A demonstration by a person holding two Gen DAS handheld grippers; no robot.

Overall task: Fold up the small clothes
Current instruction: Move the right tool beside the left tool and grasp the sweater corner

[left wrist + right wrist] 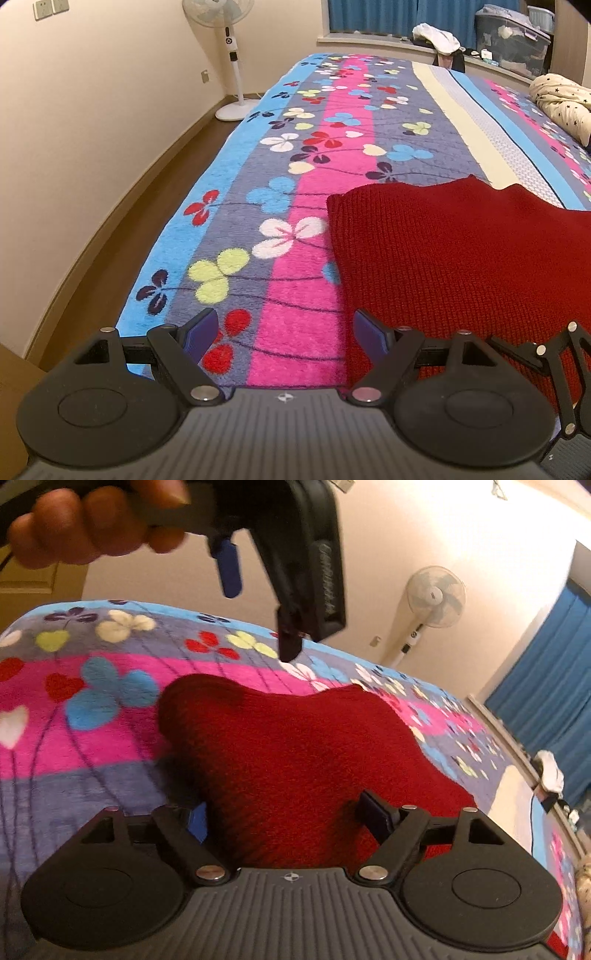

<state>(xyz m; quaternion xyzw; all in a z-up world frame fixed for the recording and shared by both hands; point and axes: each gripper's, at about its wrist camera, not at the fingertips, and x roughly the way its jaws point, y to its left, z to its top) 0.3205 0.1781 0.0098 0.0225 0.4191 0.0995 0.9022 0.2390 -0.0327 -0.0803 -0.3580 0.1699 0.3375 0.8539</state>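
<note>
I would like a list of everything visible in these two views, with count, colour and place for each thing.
red knit garment: one, dark red, lying on the bed blanket.
bed blanket: one, striped blue, grey and pink with flowers, covering the bed.
standing fan: one, white, on the floor by the wall.
curtains: blue, at the far window.
white cloth: one, on the window ledge.
storage box: one, grey, on the ledge at right.
star-print bedding: one, cream with dark stars, far right of the bed.
wall sockets: two, pale, upper left wall.
left gripper: black, open, above the blanket beside the garment.
right gripper: black, open, over the garment.
hand: one, holding the left gripper.
</note>
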